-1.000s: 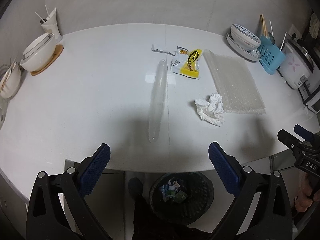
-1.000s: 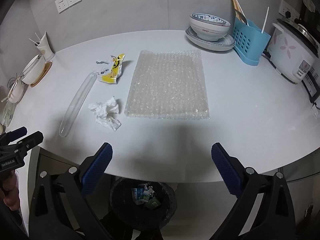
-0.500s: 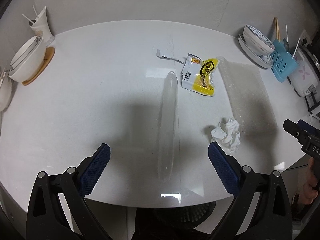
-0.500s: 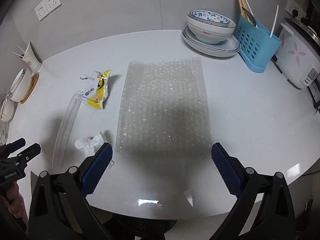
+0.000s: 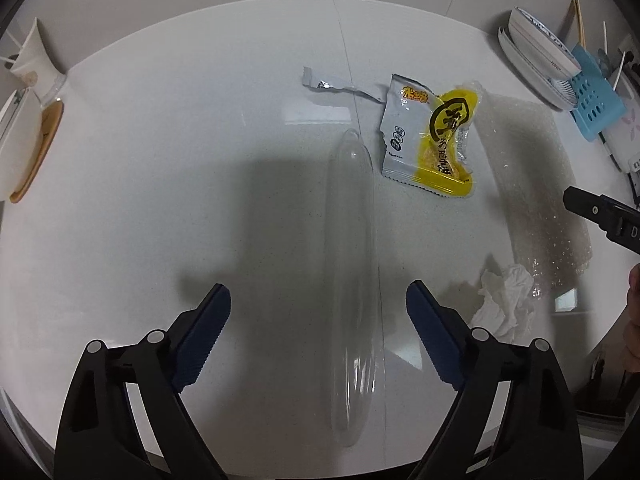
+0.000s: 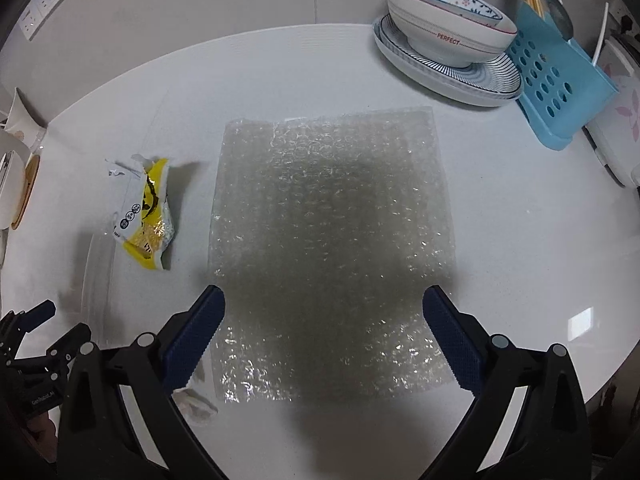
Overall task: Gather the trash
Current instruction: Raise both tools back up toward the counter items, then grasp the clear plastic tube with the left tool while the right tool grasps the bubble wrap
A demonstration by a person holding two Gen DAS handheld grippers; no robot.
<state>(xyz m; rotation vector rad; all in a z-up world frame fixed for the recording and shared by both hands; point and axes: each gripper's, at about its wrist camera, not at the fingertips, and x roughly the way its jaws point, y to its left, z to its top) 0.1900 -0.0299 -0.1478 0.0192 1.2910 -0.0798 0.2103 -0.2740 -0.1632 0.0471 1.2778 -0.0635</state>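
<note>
A long clear plastic tube wrapper (image 5: 352, 280) lies on the white table (image 5: 160, 160), running between my open, empty left gripper (image 5: 318, 308). Beyond it lie a yellow-and-white snack packet (image 5: 432, 144) with a torn strip (image 5: 340, 86), and a crumpled white tissue (image 5: 506, 304) to the right. My right gripper (image 6: 322, 312) is open and empty above the near half of a bubble wrap sheet (image 6: 332, 216). The snack packet (image 6: 146, 216) and part of the tissue (image 6: 196, 404) show at its left.
A stacked bowl and plate (image 6: 448, 52), a blue utensil holder (image 6: 556, 76) and a rice cooker (image 6: 616, 128) stand at the back right. A white bowl on a wooden coaster (image 5: 24, 148) and a paper cup (image 5: 34, 60) stand at the left.
Both grippers have moved forward over the table and lower. The table edge and the bin below have dropped out of view. The trash has not moved.
</note>
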